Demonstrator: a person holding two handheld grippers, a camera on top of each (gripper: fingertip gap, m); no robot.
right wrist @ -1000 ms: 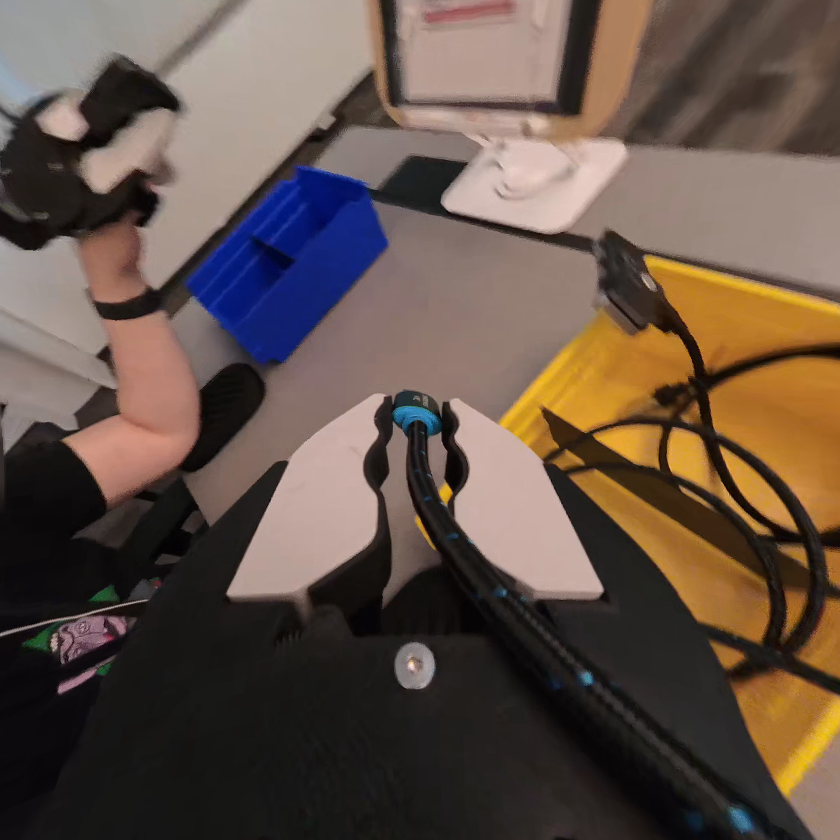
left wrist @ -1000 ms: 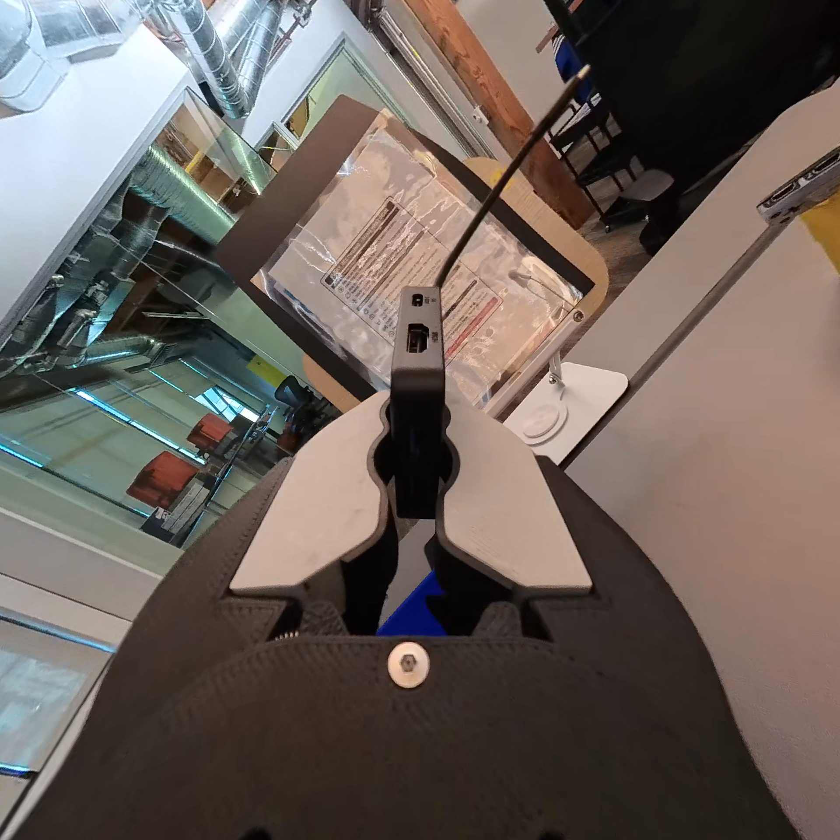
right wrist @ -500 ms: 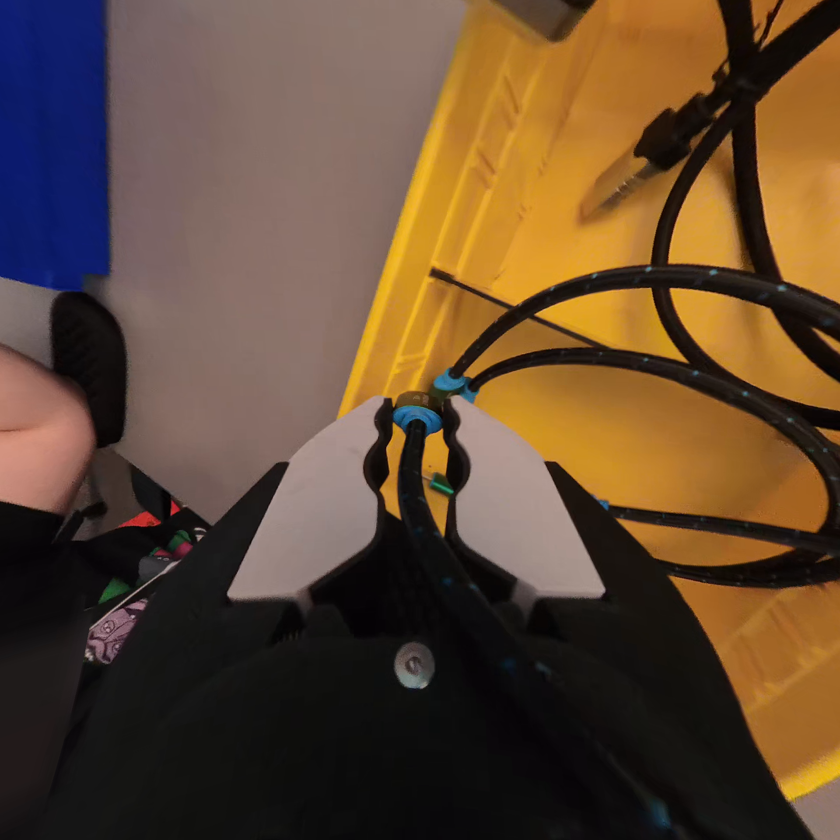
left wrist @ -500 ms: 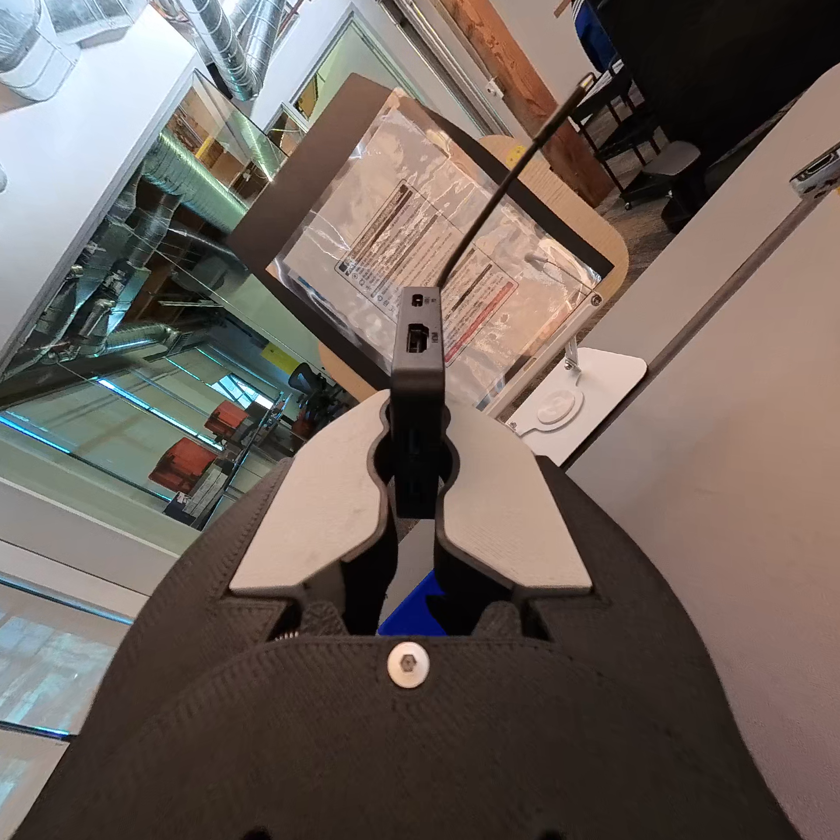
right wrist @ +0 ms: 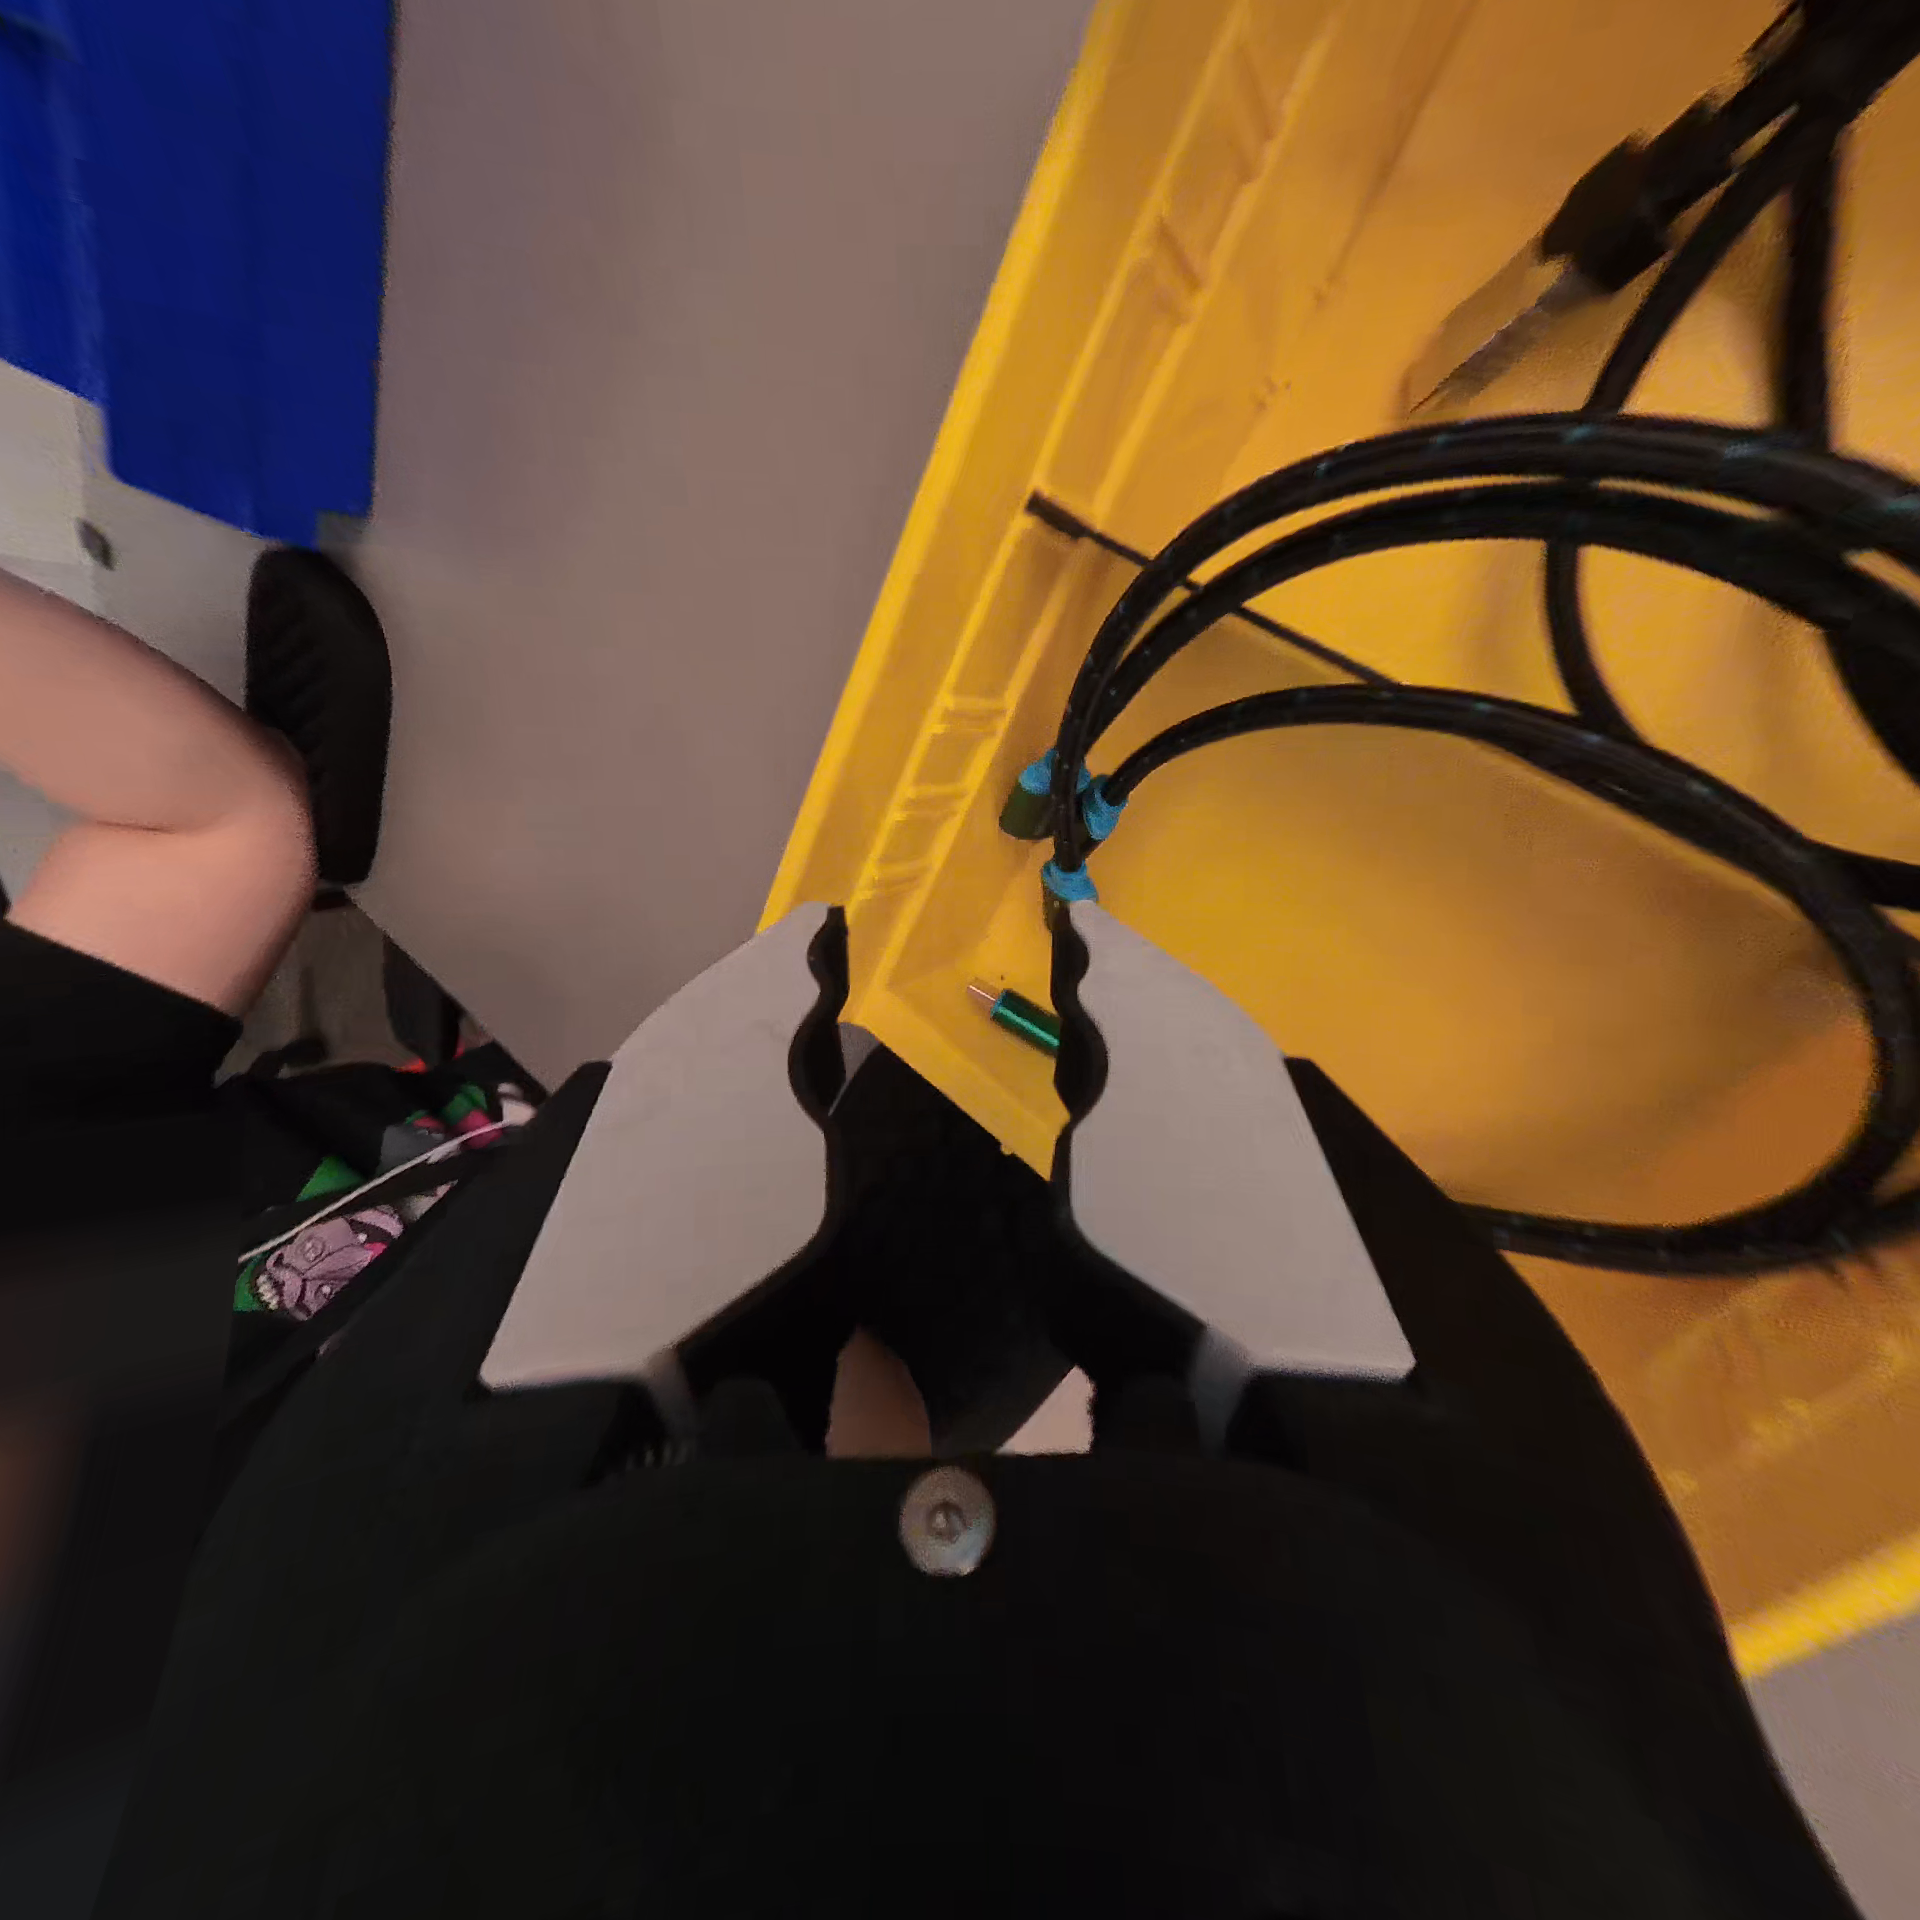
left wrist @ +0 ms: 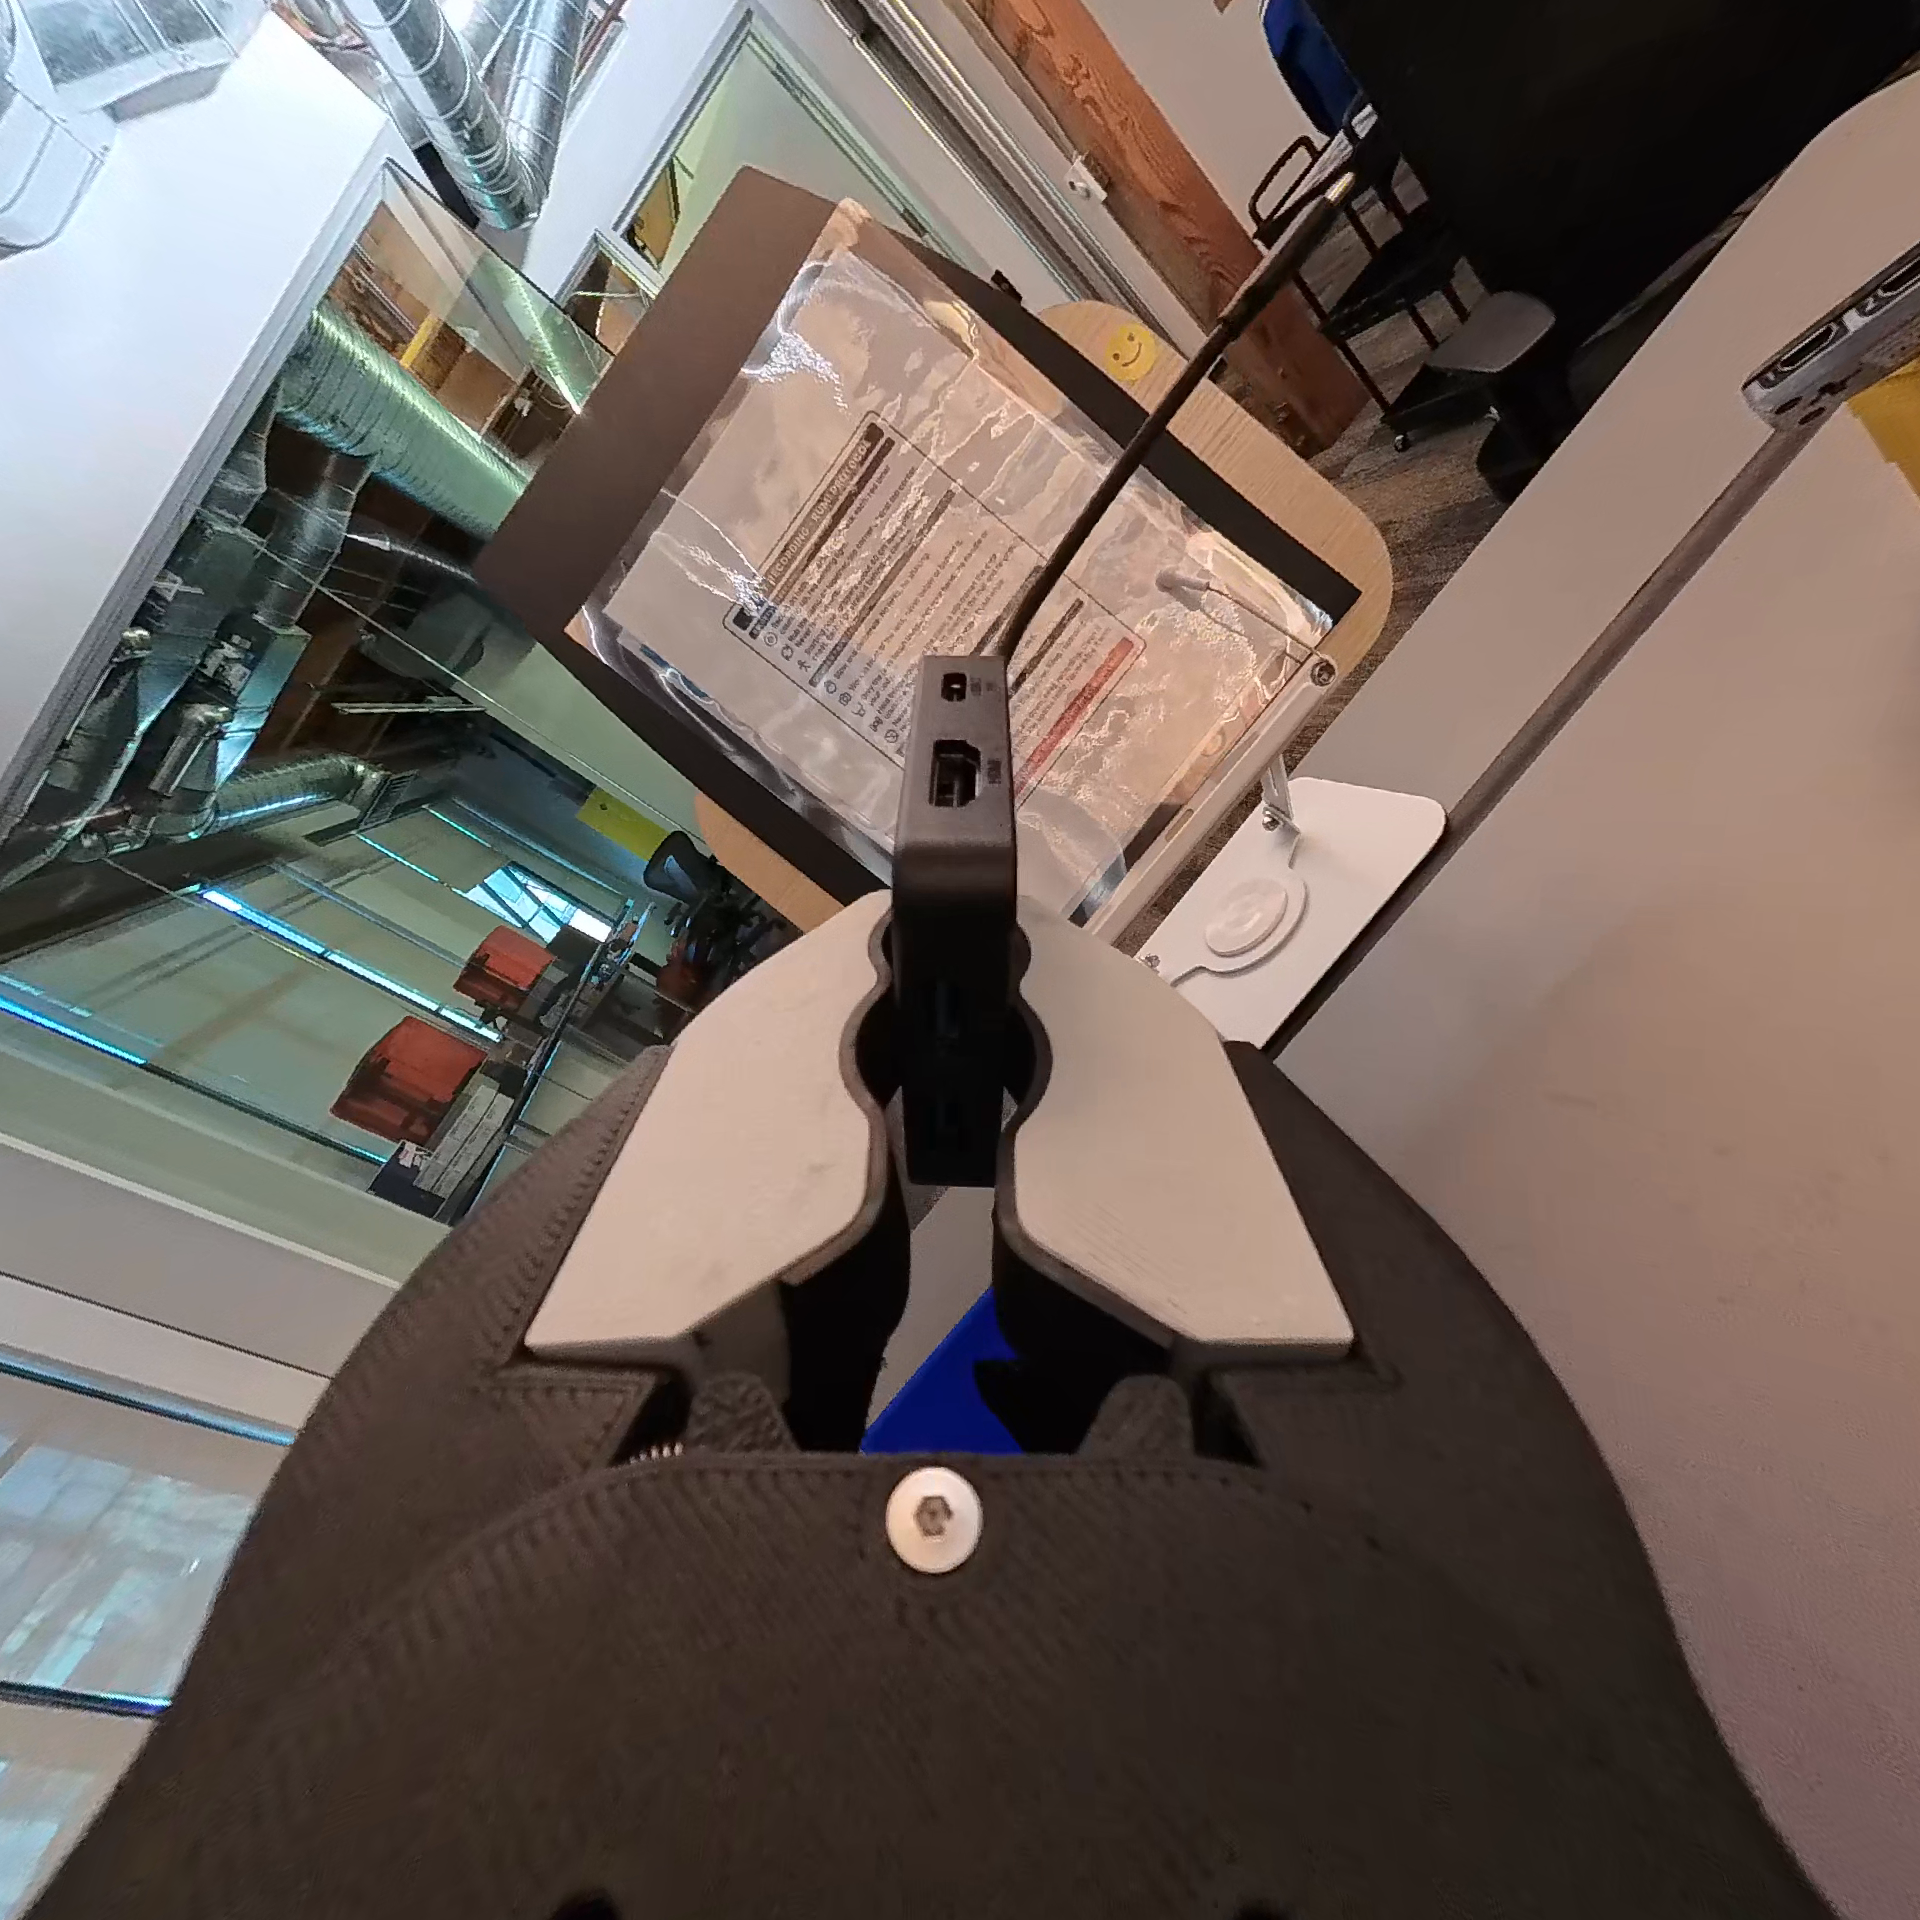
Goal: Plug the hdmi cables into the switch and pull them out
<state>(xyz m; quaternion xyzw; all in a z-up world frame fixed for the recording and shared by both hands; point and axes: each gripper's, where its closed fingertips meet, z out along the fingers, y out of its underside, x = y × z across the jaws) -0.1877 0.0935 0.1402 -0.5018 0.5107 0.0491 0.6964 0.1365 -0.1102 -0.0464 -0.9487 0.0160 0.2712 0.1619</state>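
Observation:
My left gripper (left wrist: pixel 954 935) is shut on the black HDMI switch (left wrist: pixel 956 800) and holds it up on edge. An empty port faces me, and a thin black lead (left wrist: pixel 1132 416) rises from the switch's far end. My right gripper (right wrist: pixel 951 925) is open with nothing between its pads, over the near corner of the yellow bin (right wrist: pixel 1039 468). Black braided HDMI cables (right wrist: pixel 1455 727) lie coiled in the bin. Their blue-collared plug ends (right wrist: pixel 1070 883) are bunched just beyond my right fingertip.
A small green adapter (right wrist: pixel 1023 1016) lies in the bin corner. A blue bin (right wrist: pixel 197 260) sits at the far left of the grey table, beside a person's arm (right wrist: pixel 135 748). A framed sign on a white stand (left wrist: pixel 1309 894) stands ahead. A silver device (left wrist: pixel 1839 332) is at the right edge. About 45 cm separates my left fingertips from my right.
My right gripper carried the braided cable's plug over the yellow bin, opened, and let it go; the cable now lies in the bin. My left gripper kept hold of the switch, almost still.

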